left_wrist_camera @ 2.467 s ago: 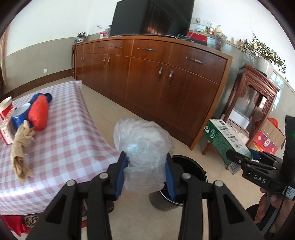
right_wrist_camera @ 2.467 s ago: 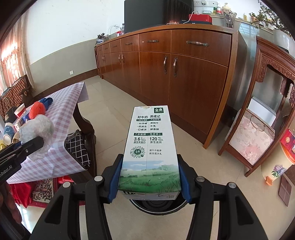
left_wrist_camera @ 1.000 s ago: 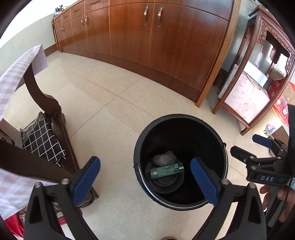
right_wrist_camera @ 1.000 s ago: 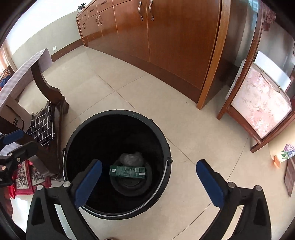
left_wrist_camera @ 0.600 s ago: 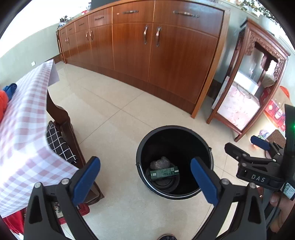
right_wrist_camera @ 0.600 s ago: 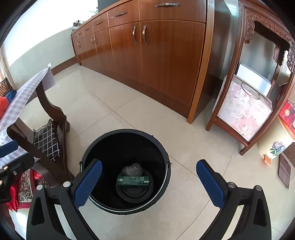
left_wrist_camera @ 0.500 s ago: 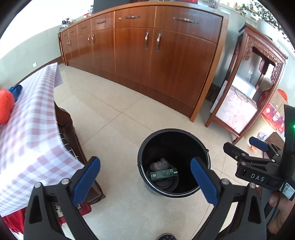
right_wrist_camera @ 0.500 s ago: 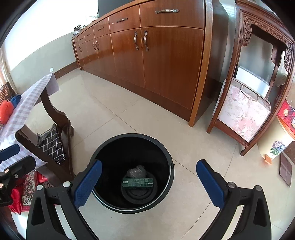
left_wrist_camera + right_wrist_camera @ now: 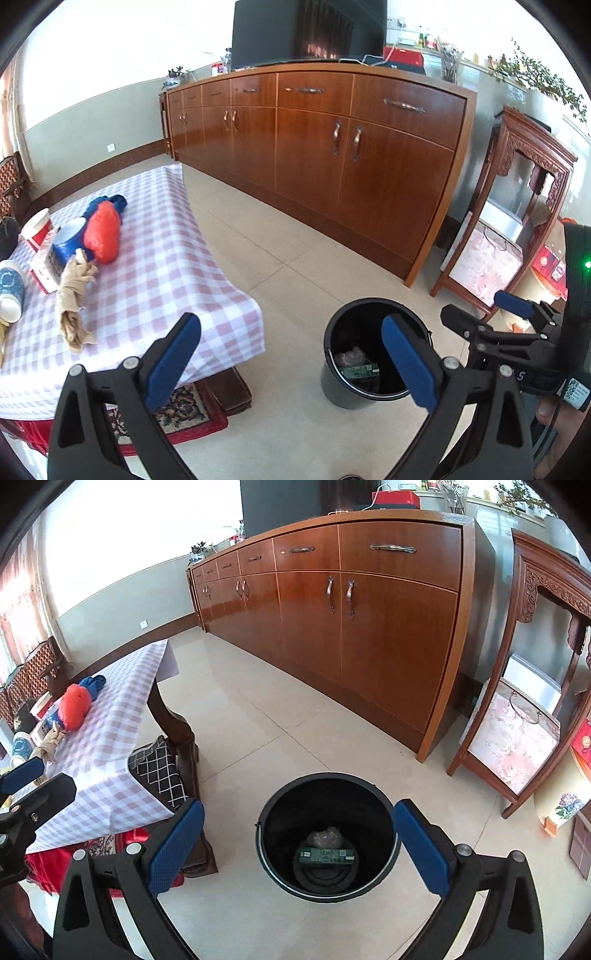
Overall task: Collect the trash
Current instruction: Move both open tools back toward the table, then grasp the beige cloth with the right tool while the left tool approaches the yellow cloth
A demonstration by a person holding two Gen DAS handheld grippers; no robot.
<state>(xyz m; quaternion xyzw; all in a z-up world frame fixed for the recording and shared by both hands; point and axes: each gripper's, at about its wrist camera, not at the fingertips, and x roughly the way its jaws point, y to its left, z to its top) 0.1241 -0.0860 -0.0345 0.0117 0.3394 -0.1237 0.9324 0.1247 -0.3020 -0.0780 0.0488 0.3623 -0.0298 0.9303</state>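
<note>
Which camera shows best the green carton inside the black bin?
The right wrist view. It looks down into the black bin, so the green carton lies fully visible at the bottom. In the left wrist view the carton is smaller, and a blue pad hides part of the bin.

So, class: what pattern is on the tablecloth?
Pink-and-white checks on the tablecloth, clearest in the left wrist view.

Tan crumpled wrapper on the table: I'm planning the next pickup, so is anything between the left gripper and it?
Nothing visible. The left gripper, open and empty, faces bare checked cloth before the tan crumpled wrapper. The blue cup and red bag lie beyond.
</note>
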